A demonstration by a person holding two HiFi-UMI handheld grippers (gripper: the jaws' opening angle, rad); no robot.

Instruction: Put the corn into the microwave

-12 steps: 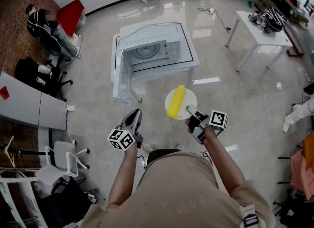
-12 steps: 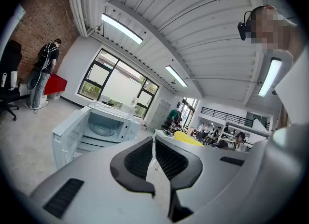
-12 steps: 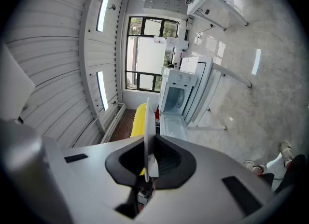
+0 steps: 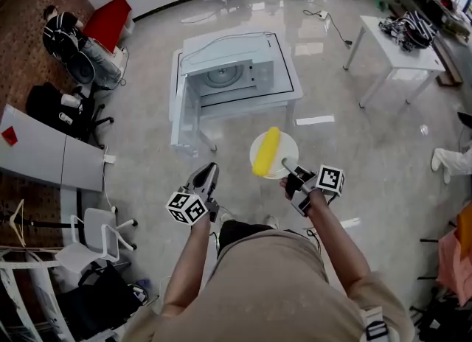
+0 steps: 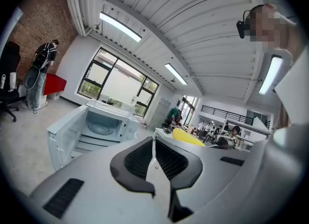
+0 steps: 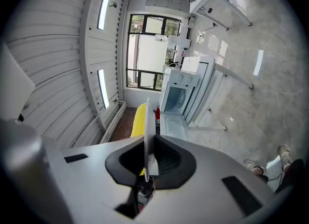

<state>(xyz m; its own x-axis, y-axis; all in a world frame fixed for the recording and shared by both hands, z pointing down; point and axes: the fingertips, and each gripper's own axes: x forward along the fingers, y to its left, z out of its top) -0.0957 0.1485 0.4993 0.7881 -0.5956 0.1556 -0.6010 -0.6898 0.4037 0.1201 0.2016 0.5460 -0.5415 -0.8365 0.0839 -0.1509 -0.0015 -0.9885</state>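
Head view, with both gripper views. The only loaded container is a white plate point(image 4: 290, 147), which carries one yellow corn cob point(image 4: 265, 152). The cob lies lengthwise across the plate, one end toward the microwave point(image 4: 228, 71). The right gripper point(image 4: 286, 163) is clamped on the plate's near rim. Its own view shows the plate point(image 6: 148, 121) edge-on between the closed jaws, with the corn point(image 6: 139, 119) on the plate's left face. The plate is held off the floor, short of the near edge of the white table point(image 4: 286, 91) that bears the microwave, and touches neither.

The microwave cavity holds only its round turntable point(image 4: 221, 77). Its door point(image 4: 178, 112) is swung fully open to the left and overhangs the table's left edge. The left gripper view shows the same open cavity point(image 5: 104, 126) and door point(image 5: 65, 136), with the corn point(image 5: 188, 137) off to the right.

The left gripper point(image 4: 209, 169) hangs beside the plate, apart from it — jaws together, nothing between them.

Bare glossy floor point(image 4: 354, 141) lies between the person and the table. A second white table point(image 4: 394, 46) stands well to the right; a grey desk point(image 4: 51, 158) and a seated person point(image 4: 63, 27) are at the left — all well clear of the plate.
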